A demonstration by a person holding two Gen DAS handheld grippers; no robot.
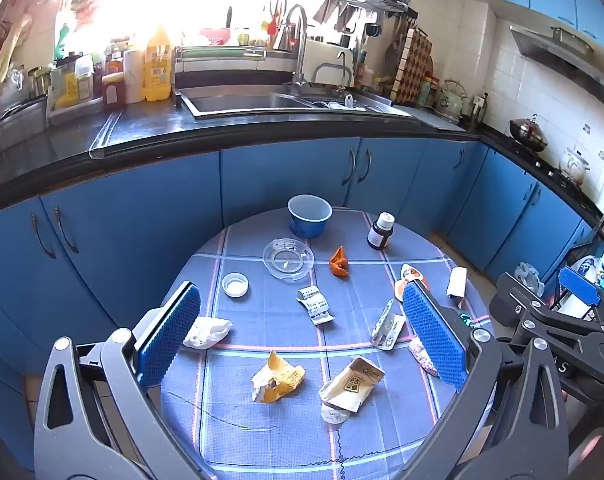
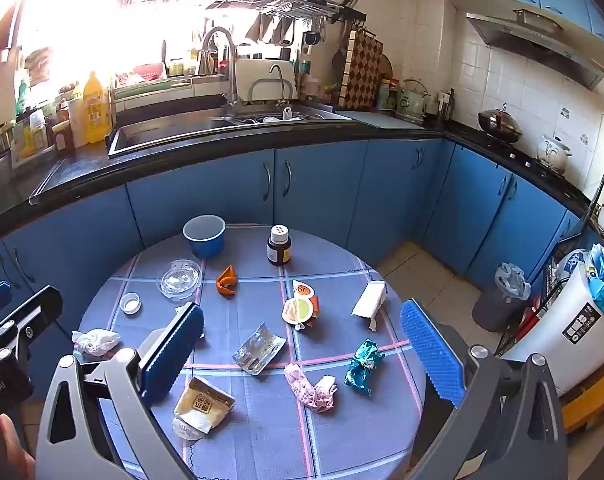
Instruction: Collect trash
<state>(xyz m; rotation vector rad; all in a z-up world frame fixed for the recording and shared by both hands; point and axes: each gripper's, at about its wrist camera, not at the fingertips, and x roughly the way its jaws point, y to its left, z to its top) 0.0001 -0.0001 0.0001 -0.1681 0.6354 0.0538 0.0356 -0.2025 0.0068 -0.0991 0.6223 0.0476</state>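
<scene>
Trash lies scattered on a round table with a blue checked cloth (image 1: pixel 262 432). A yellow crumpled wrapper (image 1: pixel 277 378), a beige packet (image 1: pixel 351 384), a blister pack (image 1: pixel 387 326), a white tissue (image 1: pixel 206 332), a strip of paper (image 1: pixel 315 304) and an orange wrapper (image 1: pixel 339 263) show in the left wrist view. The right wrist view adds a teal foil wrapper (image 2: pixel 363 364), a pink wrapper (image 2: pixel 311 388), a round orange-green lid (image 2: pixel 300 308) and a white packet (image 2: pixel 369 300). My left gripper (image 1: pixel 302 344) and right gripper (image 2: pixel 302 356) are both open and empty above the table.
A blue cup (image 1: pixel 309 216), a dark bottle (image 1: pixel 380 231), a clear glass dish (image 1: pixel 288 258) and a small white lid (image 1: pixel 235 284) stand at the table's far side. A lined grey bin (image 2: pixel 501 300) stands on the floor at the right, next to a white box (image 2: pixel 569 328).
</scene>
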